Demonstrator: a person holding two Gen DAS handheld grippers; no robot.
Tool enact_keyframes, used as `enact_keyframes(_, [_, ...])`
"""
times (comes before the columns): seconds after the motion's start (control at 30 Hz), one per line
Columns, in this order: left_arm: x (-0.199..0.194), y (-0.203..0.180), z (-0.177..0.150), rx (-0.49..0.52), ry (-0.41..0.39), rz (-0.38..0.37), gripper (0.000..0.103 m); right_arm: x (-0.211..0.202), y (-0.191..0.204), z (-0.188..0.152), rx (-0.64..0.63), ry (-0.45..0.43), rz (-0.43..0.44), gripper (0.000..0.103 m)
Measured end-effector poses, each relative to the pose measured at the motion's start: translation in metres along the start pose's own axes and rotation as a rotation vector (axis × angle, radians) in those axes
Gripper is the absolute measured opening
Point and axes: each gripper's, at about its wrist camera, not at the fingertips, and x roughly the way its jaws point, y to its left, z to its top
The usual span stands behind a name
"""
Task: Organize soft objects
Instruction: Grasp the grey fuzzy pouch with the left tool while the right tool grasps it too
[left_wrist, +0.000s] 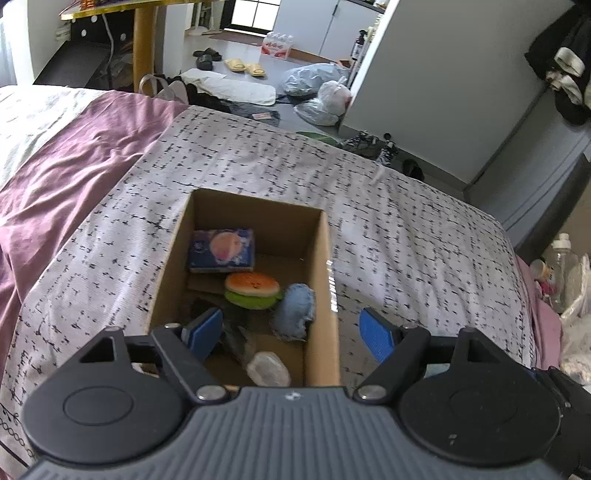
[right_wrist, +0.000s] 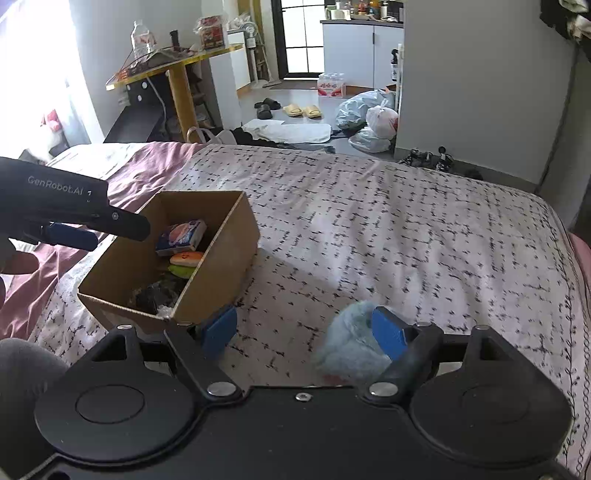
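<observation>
Fluffy blue toy (right_wrist: 351, 343) lies on the bed (right_wrist: 406, 229), outside the box (right_wrist: 221, 254), against the right gripper's (right_wrist: 304, 332) right pad. Jaws wide, gripping nothing. Risk: off-centre close nudges it away. Left gripper (left_wrist: 291, 328) wide, empty, over the box; could clip the wall.

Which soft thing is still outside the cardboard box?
The fluffy light-blue toy on the bedspread; the burger toy, tissue pack and denim piece lie inside.
</observation>
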Motion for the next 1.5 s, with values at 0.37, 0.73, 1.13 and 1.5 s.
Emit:
enact_keyframes(0.37, [-0.005,-0.044,-0.021,0.052,-0.007,-0.024,0.080,-0.011,-0.044,-0.020,0.143,-0.002,0.024,0.078])
enact_keyframes(0.73, [0.017,-0.089,-0.032,0.101,-0.008,-0.039,0.076,-0.001,-0.092,-0.039,0.377,0.001,0.071,0.062])
enact_keyframes(1.13, [0.065,-0.129,-0.038,0.130,0.057,-0.065,0.054,0.024,-0.133,-0.052,0.594,0.032,0.162,0.046])
enact_keyframes(1.5, [0.116,-0.144,-0.040,0.092,0.162,-0.082,0.045,0.060,-0.148,-0.057,0.705,0.098,0.213,0.039])
